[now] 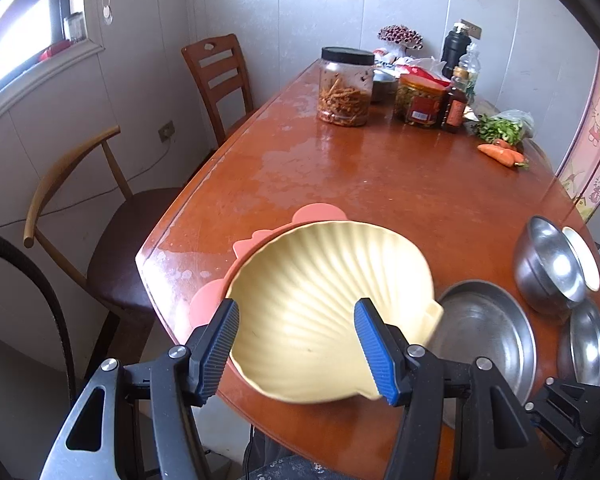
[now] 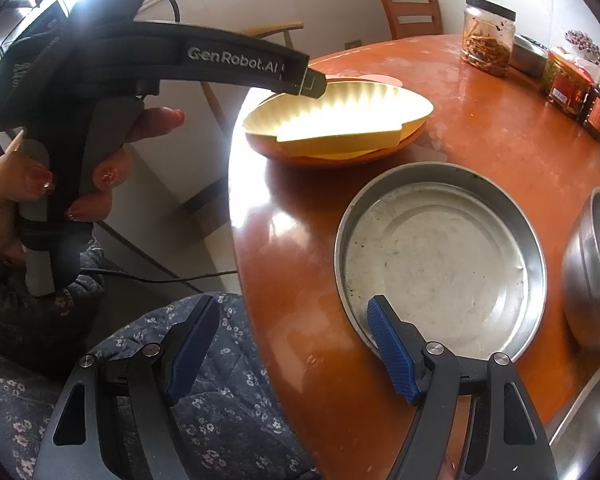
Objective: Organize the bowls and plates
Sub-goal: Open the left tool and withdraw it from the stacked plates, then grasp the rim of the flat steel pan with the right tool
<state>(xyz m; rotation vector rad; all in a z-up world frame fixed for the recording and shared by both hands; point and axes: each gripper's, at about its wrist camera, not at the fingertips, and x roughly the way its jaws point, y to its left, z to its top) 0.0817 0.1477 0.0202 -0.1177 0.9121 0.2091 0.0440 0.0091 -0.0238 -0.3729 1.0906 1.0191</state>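
Observation:
A pale yellow shell-shaped plate (image 1: pixel 324 300) lies on a pink plate (image 1: pixel 260 240) at the near left of the wooden table; it also shows in the right wrist view (image 2: pixel 340 112). My left gripper (image 1: pixel 296 344) is open, its fingers on either side above the shell plate's near rim. A round steel plate (image 1: pixel 488 332) lies to the right, and shows in the right wrist view (image 2: pixel 440 260). My right gripper (image 2: pixel 292 352) is open and empty at the table's near edge, its right finger over the steel plate's rim. Steel bowls (image 1: pixel 548 264) stand at the right.
Jars (image 1: pixel 346 88), bottles (image 1: pixel 456 108), greens and carrots (image 1: pixel 502 152) stand at the table's far end. Two chairs (image 1: pixel 216 76) stand left of the table. Another steel bowl (image 2: pixel 596 272) sits right of the steel plate. My lap is below the table edge.

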